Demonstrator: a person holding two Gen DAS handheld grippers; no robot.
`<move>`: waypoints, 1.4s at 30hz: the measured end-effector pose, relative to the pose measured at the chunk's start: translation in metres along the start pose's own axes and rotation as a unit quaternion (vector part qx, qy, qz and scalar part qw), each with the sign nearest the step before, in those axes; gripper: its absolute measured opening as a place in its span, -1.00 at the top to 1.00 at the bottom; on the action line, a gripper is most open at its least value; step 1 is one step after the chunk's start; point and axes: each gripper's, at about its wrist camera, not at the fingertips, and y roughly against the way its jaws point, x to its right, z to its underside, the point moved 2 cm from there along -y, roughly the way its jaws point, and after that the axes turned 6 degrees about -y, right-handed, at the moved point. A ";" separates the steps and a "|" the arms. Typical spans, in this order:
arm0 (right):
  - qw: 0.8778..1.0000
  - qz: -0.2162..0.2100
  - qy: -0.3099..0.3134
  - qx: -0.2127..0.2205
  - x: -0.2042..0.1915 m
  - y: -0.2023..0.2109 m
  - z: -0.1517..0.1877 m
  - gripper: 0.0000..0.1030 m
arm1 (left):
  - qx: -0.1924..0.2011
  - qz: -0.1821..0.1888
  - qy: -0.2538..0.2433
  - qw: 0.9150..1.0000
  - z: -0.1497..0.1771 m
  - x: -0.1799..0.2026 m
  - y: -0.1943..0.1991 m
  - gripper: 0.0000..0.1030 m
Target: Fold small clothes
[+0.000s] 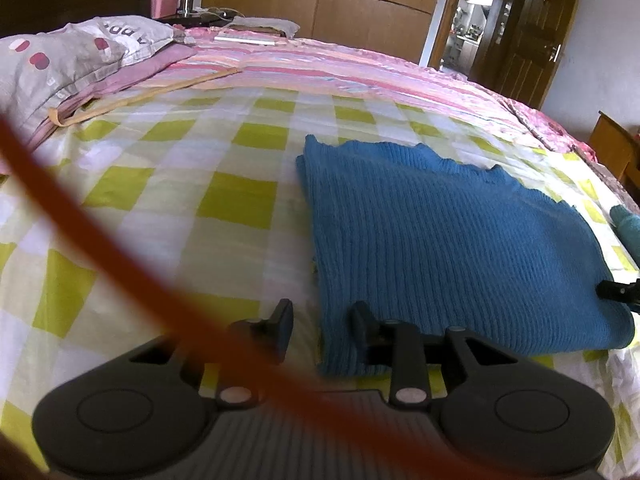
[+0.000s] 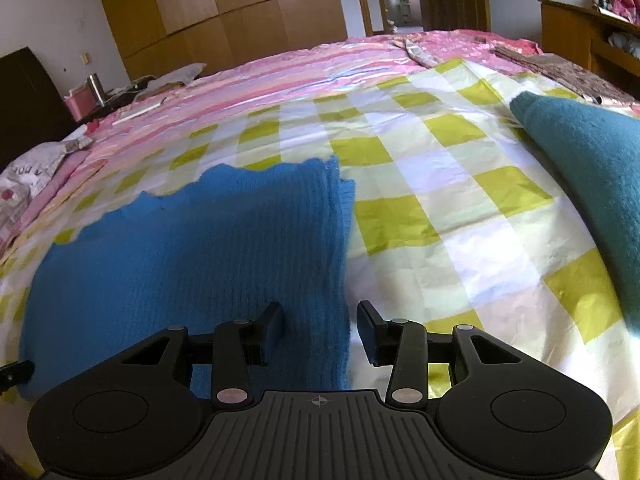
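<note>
The blue knitted garment (image 1: 452,236) lies folded flat on the green-and-white checked sheet (image 1: 192,208) of the bed, a neat ribbed rectangle with a wavy far edge. My left claw (image 1: 322,324) sits at its near left corner: the fingers stand apart, with the corner of the knit lying between them, and I see a gap on both sides of the cloth, so nothing is pinched. My right claw (image 2: 320,328) is at the garment's near right edge, spread as well; the folded edge runs up between its fingers, with no pad pressing on it. The tip of the right claw shows at the right border of the left view, resting by the cloth.

Just to the right, apart from the blue piece, lies a darker teal cloth (image 2: 596,184). Beyond the checked sheet stretches a pink striped cover (image 2: 304,76), with a grey spotted pillow (image 1: 68,60) at the left. A blurred orange cord (image 1: 100,240) crosses the left view. Wooden wardrobes (image 2: 224,12) and an open doorway (image 1: 476,12) stand behind the bed.
</note>
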 end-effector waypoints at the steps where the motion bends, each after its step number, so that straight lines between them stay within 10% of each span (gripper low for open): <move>1: 1.000 -0.002 -0.002 0.005 0.001 0.002 0.000 0.22 | 0.002 0.000 -0.001 1.000 0.000 0.001 0.001 0.27; 16: 0.999 -0.024 0.012 0.021 -0.017 0.017 -0.012 0.21 | 0.004 0.002 0.032 0.999 0.005 -0.006 0.007 0.22; 31: 0.972 -0.145 0.170 -0.079 -0.215 -0.044 -0.015 0.07 | -0.002 0.049 0.032 0.998 0.005 -0.014 -0.003 0.18; 42: 0.952 -0.113 0.264 -0.111 -0.310 -0.089 0.016 -0.29 | -0.003 0.069 0.033 0.997 0.006 -0.017 -0.004 0.10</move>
